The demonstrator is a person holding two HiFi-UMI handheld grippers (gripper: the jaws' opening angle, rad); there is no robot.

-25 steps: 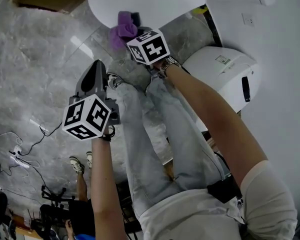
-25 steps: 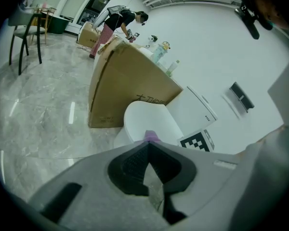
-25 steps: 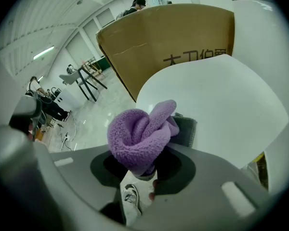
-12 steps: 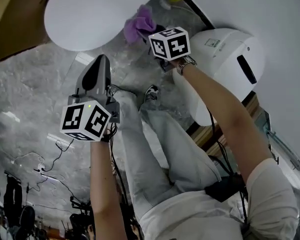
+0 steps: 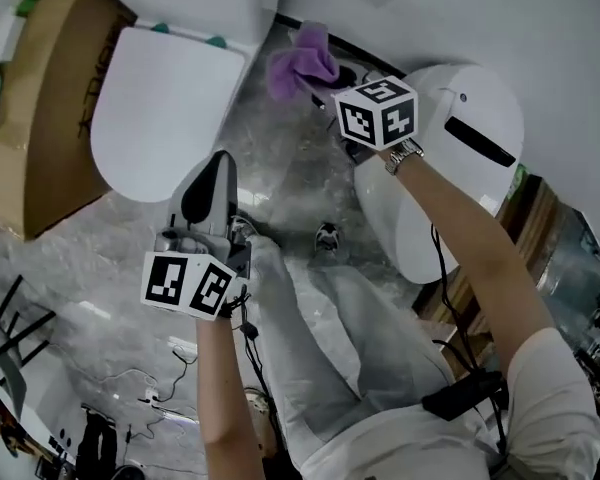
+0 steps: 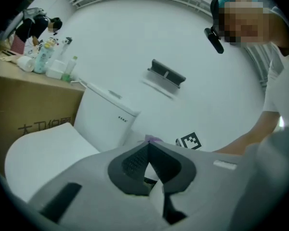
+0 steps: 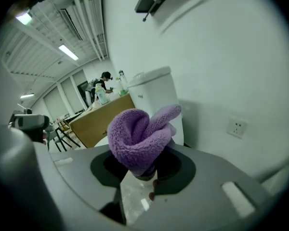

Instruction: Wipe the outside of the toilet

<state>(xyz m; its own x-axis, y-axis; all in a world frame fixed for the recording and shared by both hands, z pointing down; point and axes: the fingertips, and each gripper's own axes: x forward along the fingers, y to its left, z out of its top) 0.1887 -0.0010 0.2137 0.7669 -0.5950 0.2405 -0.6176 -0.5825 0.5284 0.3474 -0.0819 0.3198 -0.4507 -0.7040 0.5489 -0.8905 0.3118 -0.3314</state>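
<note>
Two toilets are counted: a lidded toilet (image 5: 160, 98) and a rounded toilet (image 5: 460, 138).
One fluffy, bunched purple cloth (image 5: 302, 63) is pinched by the right gripper (image 5: 332, 76) between them; the left gripper (image 6: 148, 148) is pressed together on nothing.

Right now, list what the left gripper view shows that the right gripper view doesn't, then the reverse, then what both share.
Only the left gripper view: the left gripper, jaws together and empty, and the other gripper's marker cube. Only the right gripper view: the right gripper clamped on the purple cloth, of which the left view catches only a sliver, plus a wall socket and ceiling lights. Both: the white cistern, the cardboard box with bottles on it, and a dark wall bracket.
</note>
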